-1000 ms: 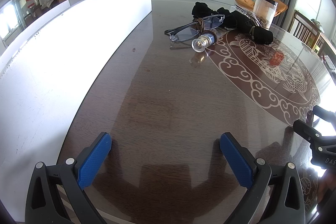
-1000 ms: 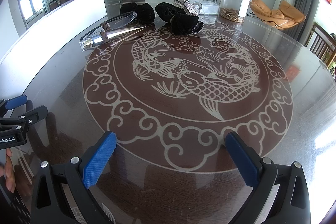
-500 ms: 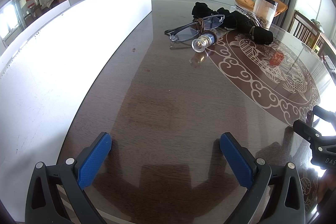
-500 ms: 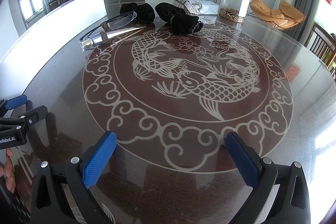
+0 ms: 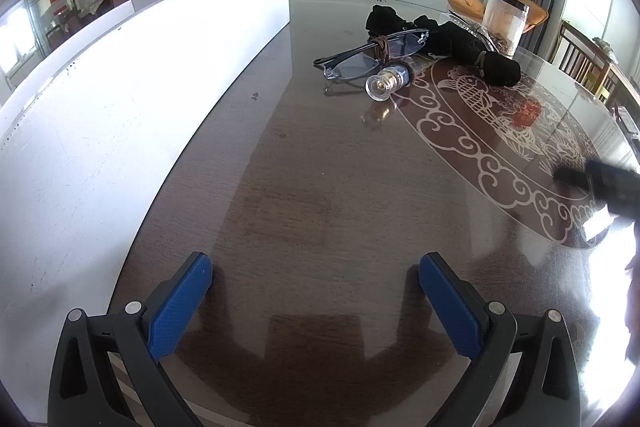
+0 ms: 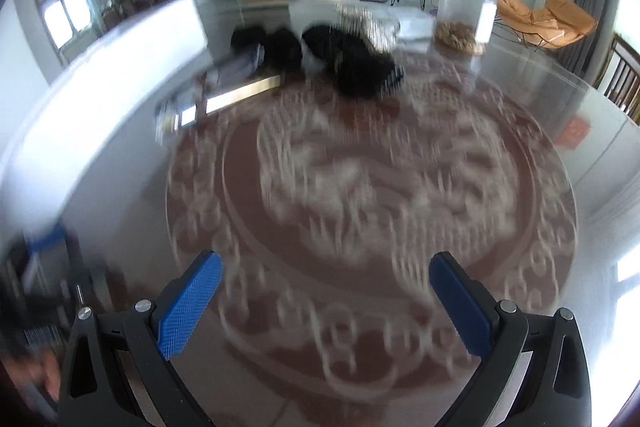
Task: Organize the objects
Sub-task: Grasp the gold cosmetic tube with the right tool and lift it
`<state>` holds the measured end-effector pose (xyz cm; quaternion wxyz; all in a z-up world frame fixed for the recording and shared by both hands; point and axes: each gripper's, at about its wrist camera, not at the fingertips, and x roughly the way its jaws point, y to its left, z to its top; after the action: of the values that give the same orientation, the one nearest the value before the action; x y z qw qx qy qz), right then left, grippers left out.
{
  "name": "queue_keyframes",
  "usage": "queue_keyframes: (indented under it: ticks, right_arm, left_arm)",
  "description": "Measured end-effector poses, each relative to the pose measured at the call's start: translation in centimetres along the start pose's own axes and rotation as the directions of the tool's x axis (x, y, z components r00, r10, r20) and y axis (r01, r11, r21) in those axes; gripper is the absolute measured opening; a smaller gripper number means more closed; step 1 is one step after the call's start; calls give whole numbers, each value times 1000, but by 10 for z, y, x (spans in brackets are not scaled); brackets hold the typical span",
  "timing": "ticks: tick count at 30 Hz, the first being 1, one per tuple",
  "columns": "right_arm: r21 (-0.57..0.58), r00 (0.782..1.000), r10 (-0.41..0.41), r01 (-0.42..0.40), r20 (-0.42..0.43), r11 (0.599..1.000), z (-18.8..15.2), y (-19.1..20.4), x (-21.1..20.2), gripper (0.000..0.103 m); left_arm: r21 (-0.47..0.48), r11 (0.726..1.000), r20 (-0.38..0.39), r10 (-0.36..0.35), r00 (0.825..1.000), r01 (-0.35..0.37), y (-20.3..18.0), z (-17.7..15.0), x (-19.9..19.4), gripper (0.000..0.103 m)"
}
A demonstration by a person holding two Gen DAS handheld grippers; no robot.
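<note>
Far across the dark glass-topped table (image 5: 304, 195) lie clear safety glasses (image 5: 372, 55), a small flashlight (image 5: 386, 83) pointing at me, and two black cloth bundles (image 5: 476, 55). My left gripper (image 5: 316, 295) rests low near the table's front edge, open, with nothing between its blue pads. In the right wrist view everything is motion-blurred: my right gripper (image 6: 326, 291) is open and empty above the carp medallion (image 6: 372, 195), with the black bundles (image 6: 348, 63) and the flashlight (image 6: 224, 99) far ahead. The right gripper's black body (image 5: 608, 183) shows blurred at the right edge of the left view.
A tall white board (image 5: 132, 79) runs along the table's left side. A clear jar with a black lid (image 5: 504, 23) stands behind the bundles beside a shiny crinkled bag (image 6: 368, 25). Chairs (image 5: 580, 55) stand past the far right rim.
The right gripper has started moving forward and up over the medallion, blurring its view. The left gripper has stayed still. The objects have not moved.
</note>
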<state>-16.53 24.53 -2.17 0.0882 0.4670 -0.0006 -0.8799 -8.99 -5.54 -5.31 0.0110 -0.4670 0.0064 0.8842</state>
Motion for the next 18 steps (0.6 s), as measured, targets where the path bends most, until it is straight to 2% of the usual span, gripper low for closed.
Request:
queue_keyframes:
  ticks: [5,6,10,15,16,18]
  right_arm:
    - [42,994,93,-90,-51,995,64,25,35,102]
    - [35,993,102,-100,-67,994,74,34,44,98]
    - [9,988,115,-115,-99,993,112,73,75,96]
    - [-20,987,64,-68,-146,997,126,103,101,93]
    - [-42,986,30,-37,-162,998,125,108,105,87]
    - [-76,984,-7,-7,-177,997,121,115,109,52]
  left_arm:
    - [2,1000,2,-3,1000,3,1,2,0,103]
    - [2,1000,2,-3,1000,3,1,2,0,103]
    - [3,1000,2,-4,1000,4,1,2,0,103]
    - [3,1000,2,-4,1000,4,2,3,1,103]
    - [3,1000,2,-4,1000,4,1,3,1,103]
    - [3,1000,2,-4,1000,4,1,3,0,103]
